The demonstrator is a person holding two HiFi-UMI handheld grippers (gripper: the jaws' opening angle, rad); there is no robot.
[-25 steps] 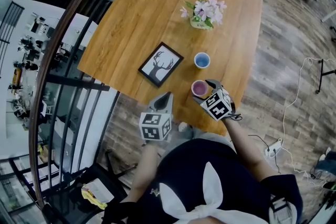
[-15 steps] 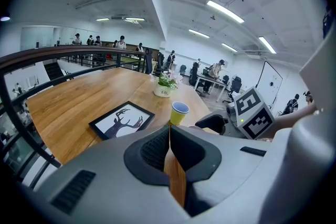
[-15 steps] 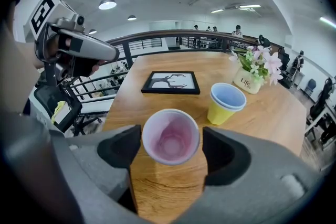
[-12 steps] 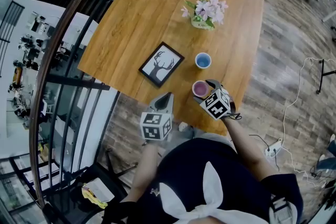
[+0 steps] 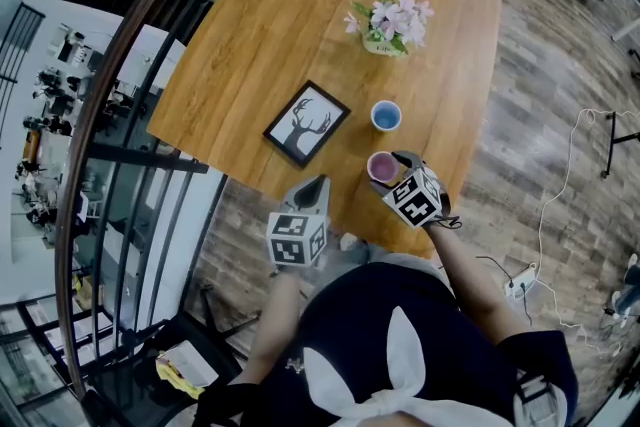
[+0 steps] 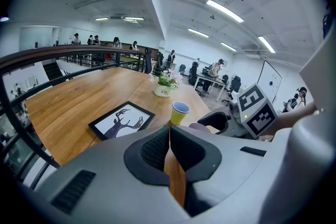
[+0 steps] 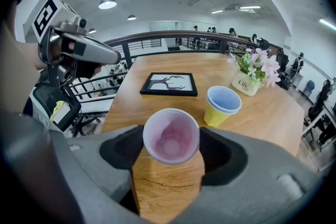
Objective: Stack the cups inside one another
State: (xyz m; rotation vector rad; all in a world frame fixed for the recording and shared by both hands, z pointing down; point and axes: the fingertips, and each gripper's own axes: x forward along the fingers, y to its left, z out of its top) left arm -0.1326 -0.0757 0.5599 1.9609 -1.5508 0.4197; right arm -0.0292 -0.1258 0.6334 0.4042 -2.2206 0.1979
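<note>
**Pink cup between wide right tongs**

Right gripper (image 7: 170, 150): jaws wide, just closing, either side of upright pink cup (image 7: 171, 134), lower centre. Left gripper (image 6: 169, 136): pinched together, empty, near table (image 5: 270, 25) front edge. Yellow cup (image 7: 223, 106) standing apart, up-right. Deer picture (image 7: 169, 83) beyond; flower pot (image 7: 247, 83) far right. Bare wood elsewhere.
</note>
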